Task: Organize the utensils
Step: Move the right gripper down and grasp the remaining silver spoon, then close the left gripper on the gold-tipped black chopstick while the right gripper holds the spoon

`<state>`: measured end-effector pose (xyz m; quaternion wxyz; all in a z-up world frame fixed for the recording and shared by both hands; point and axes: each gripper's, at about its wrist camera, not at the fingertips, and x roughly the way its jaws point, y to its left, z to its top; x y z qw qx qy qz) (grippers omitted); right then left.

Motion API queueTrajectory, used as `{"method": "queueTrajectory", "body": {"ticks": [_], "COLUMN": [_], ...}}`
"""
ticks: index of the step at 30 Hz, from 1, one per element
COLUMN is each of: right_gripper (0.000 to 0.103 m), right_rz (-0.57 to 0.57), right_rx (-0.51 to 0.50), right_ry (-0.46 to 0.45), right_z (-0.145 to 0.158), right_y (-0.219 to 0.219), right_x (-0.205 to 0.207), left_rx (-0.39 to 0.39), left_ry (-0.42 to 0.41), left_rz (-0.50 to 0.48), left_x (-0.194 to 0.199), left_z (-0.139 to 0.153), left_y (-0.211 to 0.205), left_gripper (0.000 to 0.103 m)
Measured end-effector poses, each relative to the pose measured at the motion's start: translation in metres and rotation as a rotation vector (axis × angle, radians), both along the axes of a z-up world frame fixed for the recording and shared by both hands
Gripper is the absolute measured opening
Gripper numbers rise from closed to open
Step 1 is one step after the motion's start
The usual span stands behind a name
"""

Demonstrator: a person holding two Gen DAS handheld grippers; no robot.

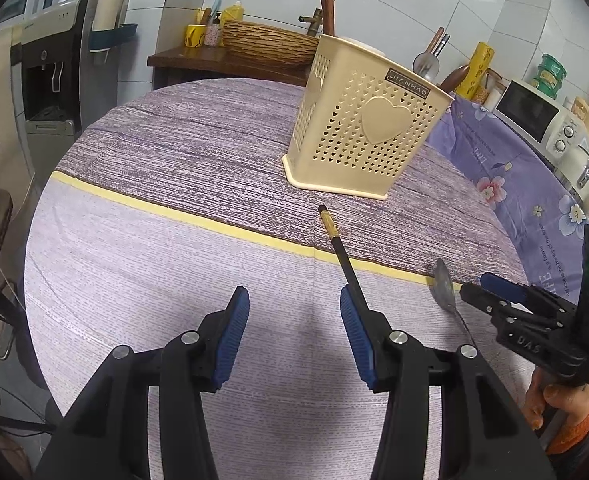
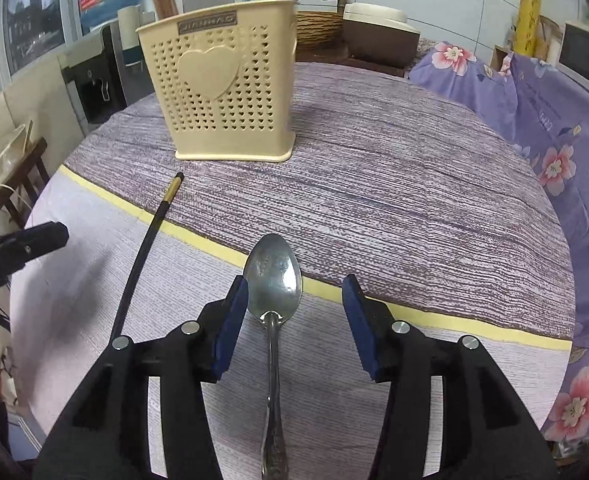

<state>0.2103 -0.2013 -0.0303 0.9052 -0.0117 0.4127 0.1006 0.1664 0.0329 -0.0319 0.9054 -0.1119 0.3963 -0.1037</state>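
A cream perforated utensil holder (image 1: 366, 132) (image 2: 222, 80) with a heart on its side stands upright on the round table, with spoons and chopsticks inside. A black chopstick (image 1: 336, 240) (image 2: 150, 228) with a gold band lies in front of it. Its near end runs behind the right finger of my left gripper (image 1: 290, 300), which is open with nothing between its pads. A metal spoon (image 2: 274, 272) (image 1: 444, 288) lies flat on the cloth, bowl up. My right gripper (image 2: 294, 288) (image 1: 478, 286) is open, with the spoon between its fingers, nearer the left pad.
The purple striped tablecloth (image 1: 174, 280) has a yellow band across it. A floral cloth (image 2: 554, 160) is bunched at the table's right edge. Behind stand a wicker basket (image 1: 266, 42), a rice cooker (image 2: 378, 36), a microwave (image 1: 534, 116) and a water dispenser (image 1: 50, 80).
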Motion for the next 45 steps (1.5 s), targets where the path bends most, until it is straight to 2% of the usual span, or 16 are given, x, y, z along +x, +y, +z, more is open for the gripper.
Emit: {"method": "queueTrajectory", "body": {"ticks": [4, 6, 9, 12, 18, 21, 28, 32, 33, 36, 41, 45], "right_gripper": [0.052, 0.063, 0.064, 0.064, 0.053, 0.039, 0.038, 0.038, 0.038, 0.038, 0.038, 0.038], "right_rz": [0.036, 0.054, 0.047, 0.062, 0.03, 0.044, 0.029, 0.015, 0.011, 0.007, -0.003, -0.007], "right_rx": [0.044, 0.019, -0.041, -0.022, -0.056, -0.062, -0.059, -0.052, -0.05, -0.05, -0.053, -0.051], "right_ry": [0.033, 0.048, 0.053, 0.08, 0.065, 0.058, 0.064, 0.061, 0.06, 0.06, 0.062, 0.062], "right_z": [-0.004, -0.01, -0.017, -0.023, -0.024, -0.023, -0.023, -0.023, -0.023, -0.023, -0.023, -0.024], "right_y": [0.001, 0.009, 0.018, 0.021, 0.026, 0.03, 0.031, 0.03, 0.03, 0.029, 0.031, 0.03], "right_x": [0.001, 0.001, 0.003, 0.01, 0.026, 0.028, 0.028, 0.026, 0.026, 0.026, 0.026, 0.025], "left_rx": [0.0, -0.001, 0.004, 0.007, 0.014, 0.017, 0.074, 0.161, 0.173, 0.17, 0.243, 0.257], "left_ry": [0.005, 0.007, 0.006, 0.006, 0.024, 0.046, 0.084, 0.09, 0.098, 0.118, 0.112, 0.108], "left_rz": [-0.009, -0.011, -0.011, -0.004, 0.002, -0.009, -0.072, -0.073, -0.066, -0.055, -0.052, -0.048], "left_x": [0.001, 0.001, 0.001, 0.001, 0.004, 0.009, 0.037, 0.066, 0.073, 0.087, 0.096, 0.096], "left_z": [-0.001, -0.001, -0.001, 0.0, -0.004, -0.008, -0.009, -0.014, -0.016, -0.02, -0.022, -0.021], "left_y": [-0.004, -0.005, -0.005, -0.003, -0.003, -0.008, -0.039, -0.06, -0.062, -0.069, -0.082, -0.084], "left_gripper": [0.048, 0.048, 0.049, 0.05, 0.05, 0.05, 0.05, 0.042, 0.036, 0.03, 0.014, 0.01]}}
